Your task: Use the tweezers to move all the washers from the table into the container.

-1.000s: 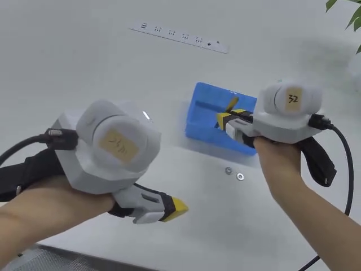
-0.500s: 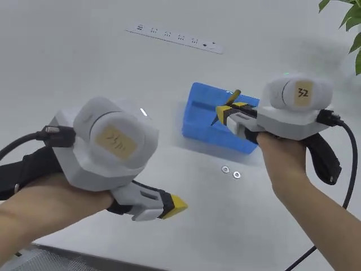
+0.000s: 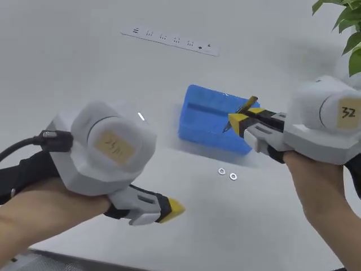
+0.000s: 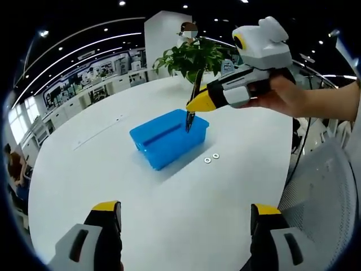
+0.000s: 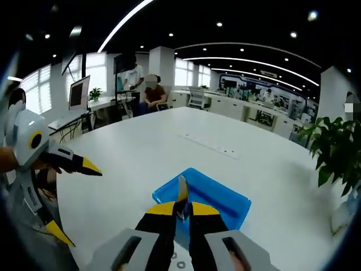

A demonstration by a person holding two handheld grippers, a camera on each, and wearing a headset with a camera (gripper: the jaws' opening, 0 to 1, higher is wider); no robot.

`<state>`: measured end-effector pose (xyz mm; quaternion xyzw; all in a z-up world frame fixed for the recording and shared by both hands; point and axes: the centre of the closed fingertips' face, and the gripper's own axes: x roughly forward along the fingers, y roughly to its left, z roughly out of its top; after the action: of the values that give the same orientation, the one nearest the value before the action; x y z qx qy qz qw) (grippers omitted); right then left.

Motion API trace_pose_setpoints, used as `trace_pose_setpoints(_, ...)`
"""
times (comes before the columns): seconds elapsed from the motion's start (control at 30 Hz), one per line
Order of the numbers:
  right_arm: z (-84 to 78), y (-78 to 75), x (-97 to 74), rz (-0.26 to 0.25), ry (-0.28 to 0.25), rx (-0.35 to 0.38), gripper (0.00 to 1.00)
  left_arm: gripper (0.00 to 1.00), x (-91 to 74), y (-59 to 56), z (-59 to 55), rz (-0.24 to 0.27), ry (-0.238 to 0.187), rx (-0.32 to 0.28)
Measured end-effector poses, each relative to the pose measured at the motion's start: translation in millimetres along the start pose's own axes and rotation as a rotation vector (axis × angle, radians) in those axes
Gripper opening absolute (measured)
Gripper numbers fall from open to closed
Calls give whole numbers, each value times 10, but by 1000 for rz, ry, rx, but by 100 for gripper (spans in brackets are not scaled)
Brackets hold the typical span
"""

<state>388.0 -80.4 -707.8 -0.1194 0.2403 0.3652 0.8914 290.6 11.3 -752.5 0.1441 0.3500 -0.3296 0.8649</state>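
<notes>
L gripper sits on the near-left side of the blue container, well apart from it. Its claw is released: in the left gripper view both yellow tips stand wide apart w/ nothing between them, just bare white table ahead. My hand is wrapped round its body in the head view.

Pwr strip lies flat on the table, well beyond the container's far side.

The container itself rests on the table, open side up. I can't make out anything inside.

Two washers lie flat on the table just off the container's near-right corner. They're close beside each other and not touching the container wall.

R gripper is at the container's right end, above its rim. The claw is clenched on the tweezers, w/ the yellow tips pressed together around the shaft in the right gripper view. In the left gripper view the tweezers hang point-down over the container's right end, points level w/ the rim or just above. Too small to tell whether the points pinch anything.

Plant stands past the container's far-right side, leaves at frame edge in the head view.
</notes>
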Motion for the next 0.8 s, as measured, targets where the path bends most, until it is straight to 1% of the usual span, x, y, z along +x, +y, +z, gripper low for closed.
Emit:
trace_pose_setpoints(0.17, -171, 1, -61, -5, 24, 51, 4, 98, 1, -7, 13, 0, -3, 1)
trace_pose_setpoints(0.2, -211, 5, -64, -6, 30, 53, 4, 98, 1, -8, 13, 0, -3, 1)
trace_pose_setpoints(0.27, -320, 12, -63, -6, 59, 55, 4, 98, 5, -11, 5, 0, 1, 3)
trace_pose_setpoints(0.33, -373, 22, -63, -3, 66, 60, 4, 98, 5, -14, 4, 0, 3, 4)
trace_pose_setpoints(0.5, -494, 27, 4, 7, 95, 59, 5, 98, 7, -15, 2, -1, 5, 6)
trace_pose_setpoints(0.67, -622, 68, 81, 21, 125, 70, 5, 98, 7, -17, 0, -2, 6, 6)
trace_pose_setpoints(0.8, -677, 73, 109, 24, 139, 67, 5, 98, 12, -9, -41, 0, 17, 5)
